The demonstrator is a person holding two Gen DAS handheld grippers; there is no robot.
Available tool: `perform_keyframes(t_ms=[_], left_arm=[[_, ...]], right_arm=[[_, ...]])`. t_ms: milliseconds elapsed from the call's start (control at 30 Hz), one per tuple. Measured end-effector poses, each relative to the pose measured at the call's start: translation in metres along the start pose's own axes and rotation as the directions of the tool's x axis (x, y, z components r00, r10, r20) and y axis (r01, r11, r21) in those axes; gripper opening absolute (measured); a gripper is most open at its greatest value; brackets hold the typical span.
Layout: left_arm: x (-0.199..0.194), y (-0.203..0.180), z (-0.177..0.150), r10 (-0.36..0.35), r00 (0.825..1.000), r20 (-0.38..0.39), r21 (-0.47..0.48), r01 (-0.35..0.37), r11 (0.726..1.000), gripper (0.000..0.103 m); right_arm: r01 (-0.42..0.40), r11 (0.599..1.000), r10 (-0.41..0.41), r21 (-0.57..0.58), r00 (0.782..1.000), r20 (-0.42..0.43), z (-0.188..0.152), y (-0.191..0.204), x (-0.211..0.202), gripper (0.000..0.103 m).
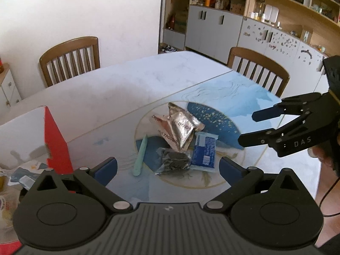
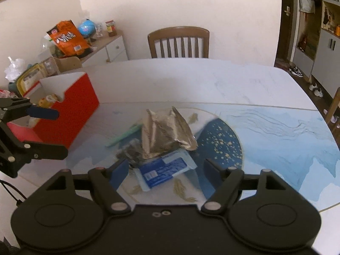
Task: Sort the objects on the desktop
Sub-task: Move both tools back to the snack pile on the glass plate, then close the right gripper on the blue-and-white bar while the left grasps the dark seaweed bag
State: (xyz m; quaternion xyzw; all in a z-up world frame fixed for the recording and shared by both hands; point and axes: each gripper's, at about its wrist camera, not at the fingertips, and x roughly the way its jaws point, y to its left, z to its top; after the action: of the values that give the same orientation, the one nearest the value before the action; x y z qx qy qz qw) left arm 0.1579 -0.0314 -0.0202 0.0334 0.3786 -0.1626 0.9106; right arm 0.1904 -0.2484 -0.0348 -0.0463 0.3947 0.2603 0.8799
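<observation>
A small pile lies on the round motif of the table (image 1: 119, 97): crumpled silver foil packets (image 1: 180, 129) (image 2: 165, 133), a blue wrapped packet (image 1: 204, 153) (image 2: 164, 169), a dark clear-wrapped packet (image 1: 174, 161) (image 2: 132, 152) and a mint green stick (image 1: 140, 155) (image 2: 124, 136). My left gripper (image 1: 169, 167) (image 2: 57, 132) is open and hovers on the near side of the pile, holding nothing. My right gripper (image 2: 165, 170) (image 1: 248, 128) is open too, in the air at the pile's right, its fingers apart from the blue packet.
A red and white box (image 1: 56, 140) (image 2: 74, 112) with some items inside stands left of the pile. Wooden chairs (image 1: 70, 57) (image 1: 258, 70) (image 2: 178, 42) ring the table. A side cabinet (image 2: 106, 51) carries an orange snack bag (image 2: 68, 38).
</observation>
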Motion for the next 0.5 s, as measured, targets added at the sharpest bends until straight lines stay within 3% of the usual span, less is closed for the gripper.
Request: perform_keyframes(t_ms=[267,500], left_arm=[[0.036,-0.006,-0.009,0.005,1.000,-0.017,0.022,-0.004,1.000,0.102],[0.064,-0.016,-0.013,0.014,1.000,-0.026,0.061,-0.013,0.998,0.102]], right_arm=[[-0.001,1.000,0.002,0.026,0.999,-0.047,-0.002,-0.012,0.032,0.078],[0.047,0.996,-0.041,0.080,0.996,-0.078,0.007,-0.016,0.068,0.078]])
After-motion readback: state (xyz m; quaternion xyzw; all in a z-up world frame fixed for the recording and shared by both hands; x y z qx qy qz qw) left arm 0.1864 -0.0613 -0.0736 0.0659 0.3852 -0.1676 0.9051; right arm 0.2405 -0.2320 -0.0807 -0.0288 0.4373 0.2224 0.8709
